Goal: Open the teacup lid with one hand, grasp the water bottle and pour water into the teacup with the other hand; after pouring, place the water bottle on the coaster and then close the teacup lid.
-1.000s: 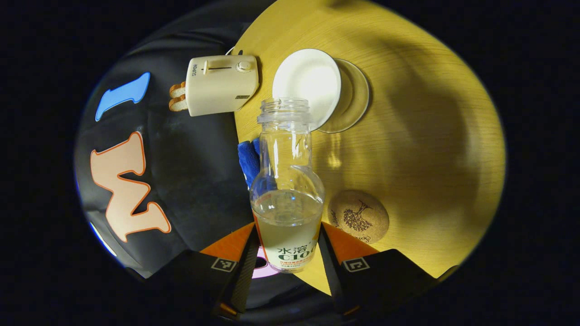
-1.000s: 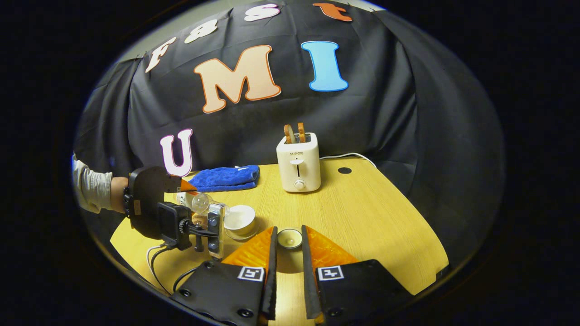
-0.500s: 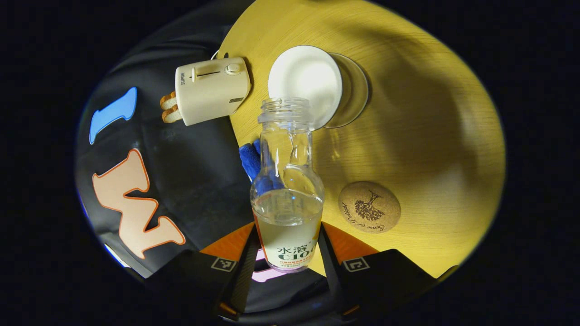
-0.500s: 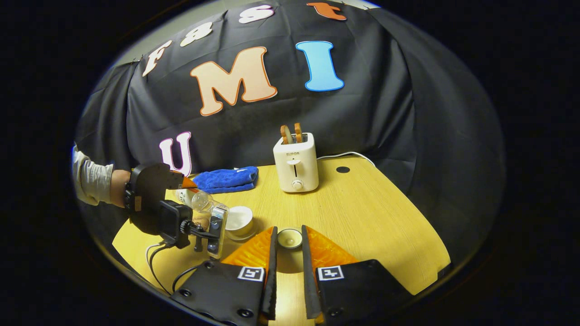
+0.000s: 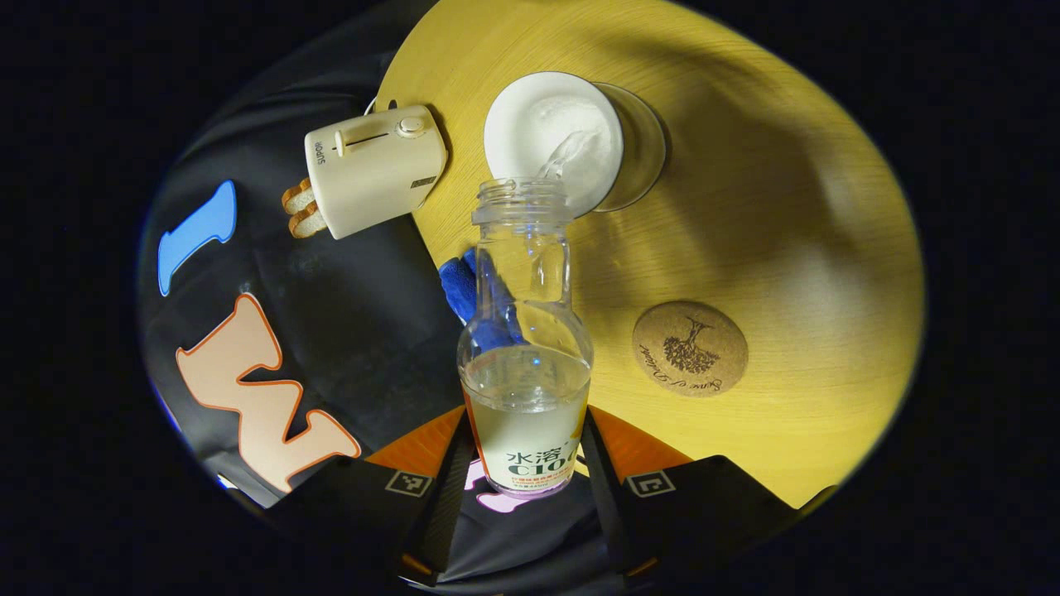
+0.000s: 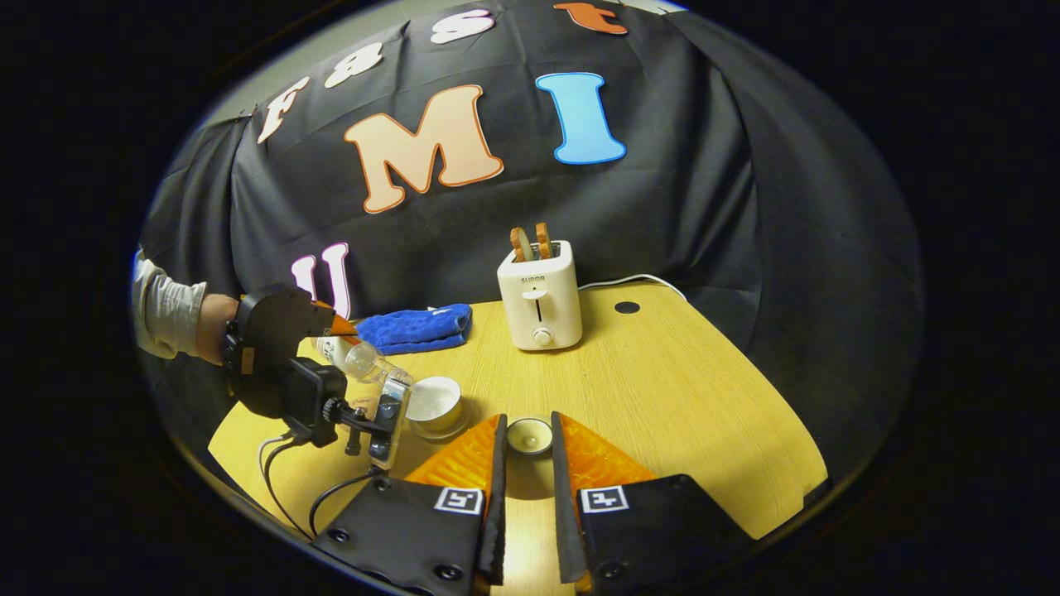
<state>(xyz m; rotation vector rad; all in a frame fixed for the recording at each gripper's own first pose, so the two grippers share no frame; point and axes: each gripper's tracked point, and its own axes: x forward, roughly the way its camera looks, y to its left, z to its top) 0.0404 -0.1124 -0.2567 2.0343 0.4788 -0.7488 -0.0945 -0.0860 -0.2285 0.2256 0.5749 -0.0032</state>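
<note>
With the lid [image 6: 529,435] off and pinched in our right gripper [image 6: 527,463], our left gripper [image 5: 523,463] clamps the tilted water bottle [image 5: 523,364], pouring into the teacup [image 5: 553,136]; coaster [image 5: 690,348] placement and re-lidding remain.

Upright on the front of the cream two-slot toaster [image 6: 539,296], centre of the right gripper view, the brand SUPOR stands in small dark capitals; the same word runs sideways on it at upper left of the left gripper view. The paper label of the clear plastic water bottle [image 5: 524,356] carries printed characters, lower centre. Fine script curves under a tree drawing on the round cork coaster [image 5: 690,348], too small to make out. Square black-and-white coded markers [image 6: 459,500] sit on both grippers' bodies.
</note>
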